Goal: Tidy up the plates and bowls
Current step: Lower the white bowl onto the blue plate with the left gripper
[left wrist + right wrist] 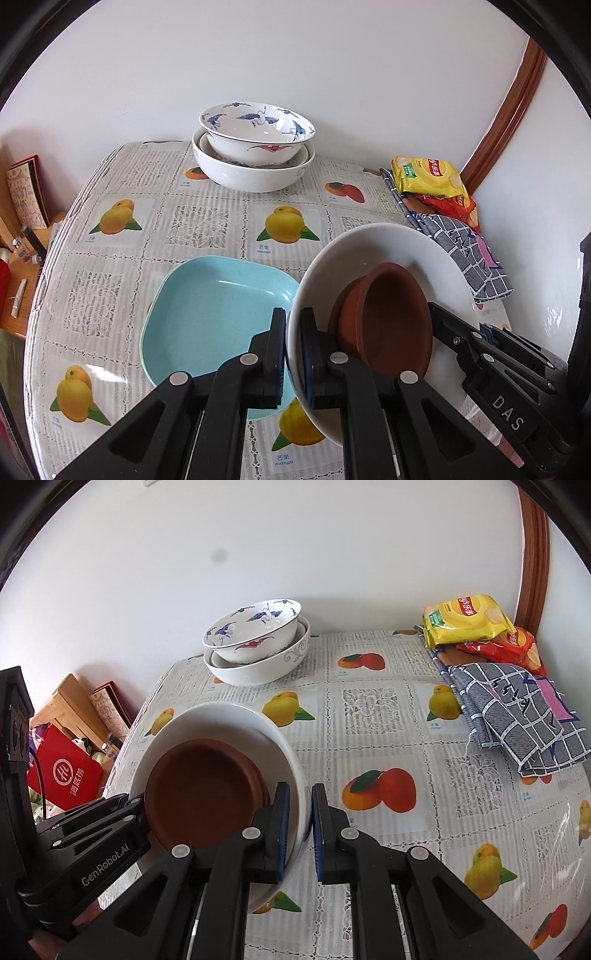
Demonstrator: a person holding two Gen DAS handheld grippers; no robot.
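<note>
Two hand-held grippers carry a wide white ceramic bowl (373, 243) above the near edge of a table (207, 225) covered in fruit-print oilcloth. The left gripper (293, 363) pinches the bowl's left rim between closed fingers; the right gripper (299, 834) clamps the opposite rim the same way. Inside the bowl lie small brown clay dishes (201, 794), two by the look of their nested rims, though the count is uncertain.

The sensible move is to keep both grips level and lower the load together, so the loose brown dishes do not slide; the light blue square plastic plate (218, 310), lying near the table's near edge, looks a likely landing place.

By count: one blue plate, one white carried bowl, and a stack of at least two bowls at the far edge, a blue-painted porcelain bowl (258, 133) nested in a larger white bowl (251, 173). Two crisp packets (465, 620) and one checked cloth (517, 716) sit along the right edge.
</note>
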